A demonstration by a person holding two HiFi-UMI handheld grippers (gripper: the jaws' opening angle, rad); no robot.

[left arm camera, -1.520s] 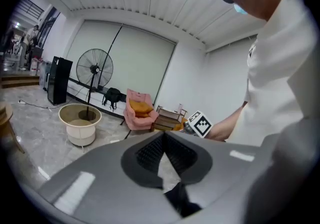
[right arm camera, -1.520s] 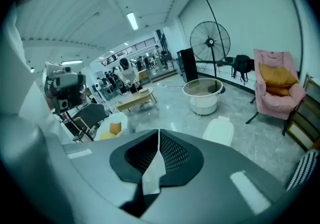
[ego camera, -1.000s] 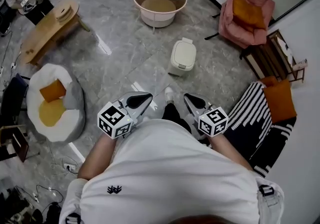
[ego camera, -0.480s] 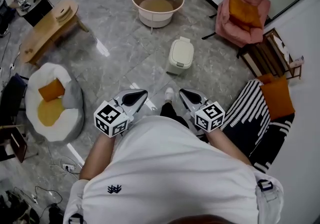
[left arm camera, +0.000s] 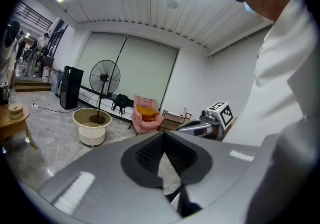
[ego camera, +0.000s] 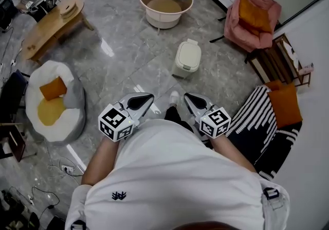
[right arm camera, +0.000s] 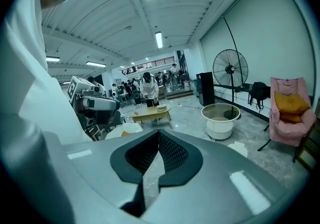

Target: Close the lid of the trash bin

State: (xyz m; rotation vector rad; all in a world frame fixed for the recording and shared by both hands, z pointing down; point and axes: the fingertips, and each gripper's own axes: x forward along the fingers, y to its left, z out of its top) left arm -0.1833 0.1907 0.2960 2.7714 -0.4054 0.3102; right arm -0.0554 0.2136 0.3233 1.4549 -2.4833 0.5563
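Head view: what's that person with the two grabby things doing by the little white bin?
A person stands on the grey marble floor, holding a two-jaw gripper in each hand close to the body. The left gripper and the right gripper both have their jaws together with nothing between them. The small cream plastic trash bin sits on the floor ahead of the person's feet, apart from both grippers. Its lid looks already down, so neither gripper is working on it now.
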